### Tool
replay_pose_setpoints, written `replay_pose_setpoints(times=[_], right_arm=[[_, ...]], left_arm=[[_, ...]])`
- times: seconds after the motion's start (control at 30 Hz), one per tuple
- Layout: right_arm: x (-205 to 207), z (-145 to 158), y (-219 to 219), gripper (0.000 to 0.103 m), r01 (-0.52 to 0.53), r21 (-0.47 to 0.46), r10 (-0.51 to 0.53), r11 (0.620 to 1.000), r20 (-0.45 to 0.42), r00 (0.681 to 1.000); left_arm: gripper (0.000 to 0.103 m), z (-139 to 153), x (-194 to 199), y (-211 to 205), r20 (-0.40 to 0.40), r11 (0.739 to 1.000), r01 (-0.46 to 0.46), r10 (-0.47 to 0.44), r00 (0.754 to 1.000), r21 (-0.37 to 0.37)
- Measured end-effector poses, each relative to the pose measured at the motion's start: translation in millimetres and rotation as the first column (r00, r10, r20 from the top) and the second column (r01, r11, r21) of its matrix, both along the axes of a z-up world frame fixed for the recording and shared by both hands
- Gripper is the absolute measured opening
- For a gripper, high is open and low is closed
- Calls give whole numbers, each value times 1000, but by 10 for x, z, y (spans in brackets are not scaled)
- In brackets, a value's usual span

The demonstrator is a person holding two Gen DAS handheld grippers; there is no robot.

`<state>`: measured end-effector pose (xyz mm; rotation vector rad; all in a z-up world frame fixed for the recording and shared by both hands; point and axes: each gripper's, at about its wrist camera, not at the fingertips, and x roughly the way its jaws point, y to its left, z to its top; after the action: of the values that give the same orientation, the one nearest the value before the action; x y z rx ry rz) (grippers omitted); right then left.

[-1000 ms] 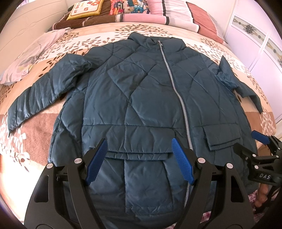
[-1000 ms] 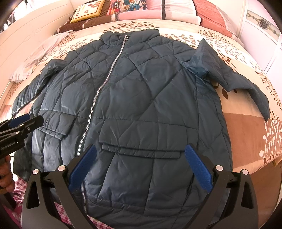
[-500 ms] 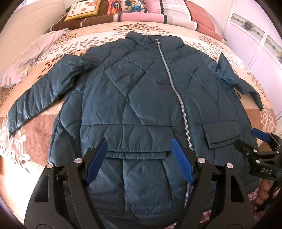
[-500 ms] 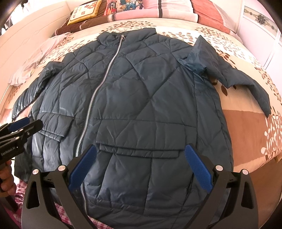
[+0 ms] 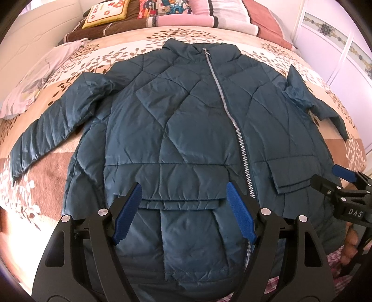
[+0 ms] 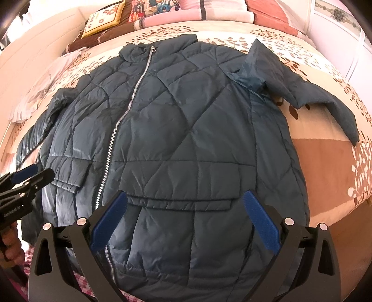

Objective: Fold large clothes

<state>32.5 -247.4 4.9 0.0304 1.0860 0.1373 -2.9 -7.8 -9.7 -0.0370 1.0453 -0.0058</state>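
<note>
While you hold both tools low over the near hem, a dark teal quilted jacket point(image 5: 186, 130) lies front side up, spread flat on the bed point(image 5: 274, 51), which has a cream cover printed with brown leaves. Your left tool point(image 5: 183, 211) has its blue-padded fingers spread wide apart with nothing between them, and it hovers above the jacket's lower front, over the pocket flap point(image 5: 183, 199) on that side. Your right tool point(image 6: 183, 220) is likewise wide apart and empty, poised over the other pocket flap point(image 6: 183, 202). The silver zipper point(image 5: 234, 120) is closed; it runs away from the tools up to the collar point(image 5: 200, 46) at the far end, passing just right of your left tool and just left of your right tool. One sleeve point(image 5: 55, 123) stretches out flat, far to the left of your left tool. The other sleeve point(image 6: 309, 97) is crumpled and bent, lying ahead and to the right of your right tool. Beyond the collar, well away from both tools, patterned pillows point(image 5: 107, 14) and folded striped blankets point(image 5: 209, 16) are stacked at the head of the bed. A pale cloth point(image 5: 34, 76) lies on the bed beyond the left sleeve.
</note>
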Motion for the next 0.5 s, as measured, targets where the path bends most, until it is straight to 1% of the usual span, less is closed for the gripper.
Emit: replay_pose_setpoints(times=[0.5], right_arm=[[131, 25, -219, 97, 59, 28, -59, 998, 16, 998]], left_arm=[[75, 34, 61, -9, 5, 1000, 21, -21, 1000, 19]])
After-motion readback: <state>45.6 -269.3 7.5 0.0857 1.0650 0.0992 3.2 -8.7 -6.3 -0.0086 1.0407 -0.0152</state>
